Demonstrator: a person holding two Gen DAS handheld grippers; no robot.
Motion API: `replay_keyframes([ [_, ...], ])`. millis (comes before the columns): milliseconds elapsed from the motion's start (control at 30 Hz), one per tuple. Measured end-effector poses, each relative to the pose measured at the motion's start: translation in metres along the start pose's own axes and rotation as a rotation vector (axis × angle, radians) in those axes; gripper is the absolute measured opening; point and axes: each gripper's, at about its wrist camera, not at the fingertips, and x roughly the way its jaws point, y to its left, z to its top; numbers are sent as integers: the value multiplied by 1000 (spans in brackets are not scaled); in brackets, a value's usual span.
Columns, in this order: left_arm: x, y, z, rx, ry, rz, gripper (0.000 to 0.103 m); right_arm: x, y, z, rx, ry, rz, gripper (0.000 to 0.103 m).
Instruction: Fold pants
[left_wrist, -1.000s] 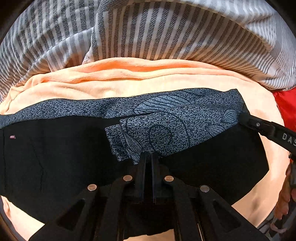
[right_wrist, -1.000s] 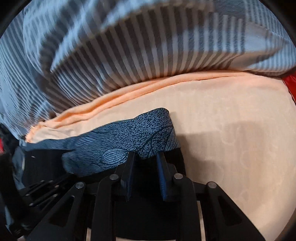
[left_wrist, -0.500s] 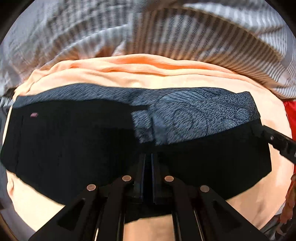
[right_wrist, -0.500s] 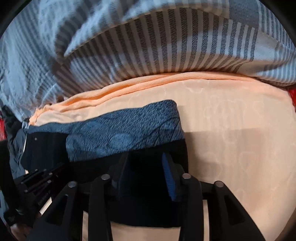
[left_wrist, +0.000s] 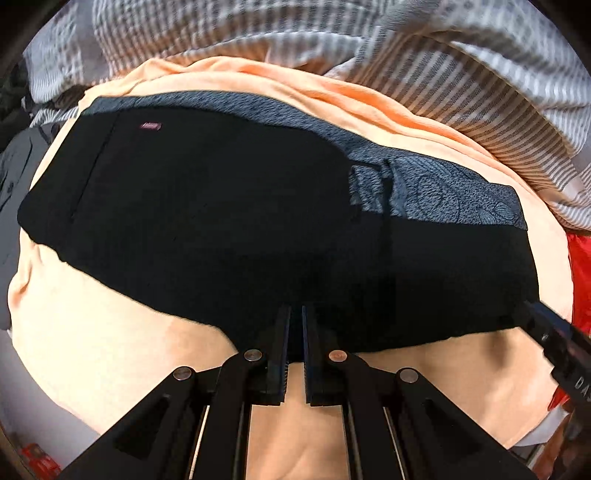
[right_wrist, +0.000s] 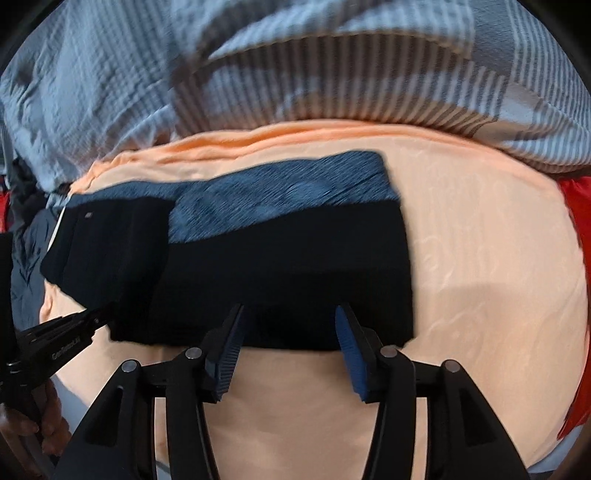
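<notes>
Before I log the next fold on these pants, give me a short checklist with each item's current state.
1. Left hand-held gripper shut, no cloth between its fingers: ok.
2. Right hand-held gripper released, jaws just been opening, nothing between them: ok.
3. Pants lying flat on the orange sheet: ok.
4. Patterned lining tucked away: not ok, it shows along the far edge.
5. Striped blanket off the pants: ok.
6. Layers underneath aligned: cannot tell.

Both pictures are bright and bent round at the dark edges; the striped blanket (right_wrist: 332, 81) looks smeared, and the black pants (left_wrist: 229, 229) show no detail
</notes>
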Motion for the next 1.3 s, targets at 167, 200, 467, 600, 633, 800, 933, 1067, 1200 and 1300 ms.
replay_keyframes([
  [167, -3, 23, 1, -24, 8, -23, 6, 8, 35, -6, -24, 32, 12, 57],
  [200, -2, 24, 4, -29, 8, -23, 6, 10, 44, -6, -30, 38, 15, 57],
  [467, 0, 69, 9, -99, 13, -66, 6, 23, 102, -3, -88, 66, 31, 57],
  [600, 1, 88, 11, -141, -17, -58, 6, 29, 124, -1, -106, 84, 38, 57],
  [633, 1, 91, 12, -151, -25, -63, 6, 30, 128, -1, -113, 85, 36, 57],
  [800, -3, 120, 11, -238, -74, -167, 6, 34, 147, 1, -144, 96, 41, 57],
  [933, -3, 140, 13, -289, -71, -232, 40, 37, 160, 0, -158, 105, 52, 57],
  [1067, -13, 155, 13, -343, -142, -210, 101, 38, 169, 0, -169, 111, 62, 57],
  [1200, -13, 169, 14, -358, -147, -186, 101, 42, 175, 0, -178, 120, 63, 57],
  [1300, -11, 182, 15, -391, -159, -165, 101, 42, 178, 1, -184, 122, 64, 57],
])
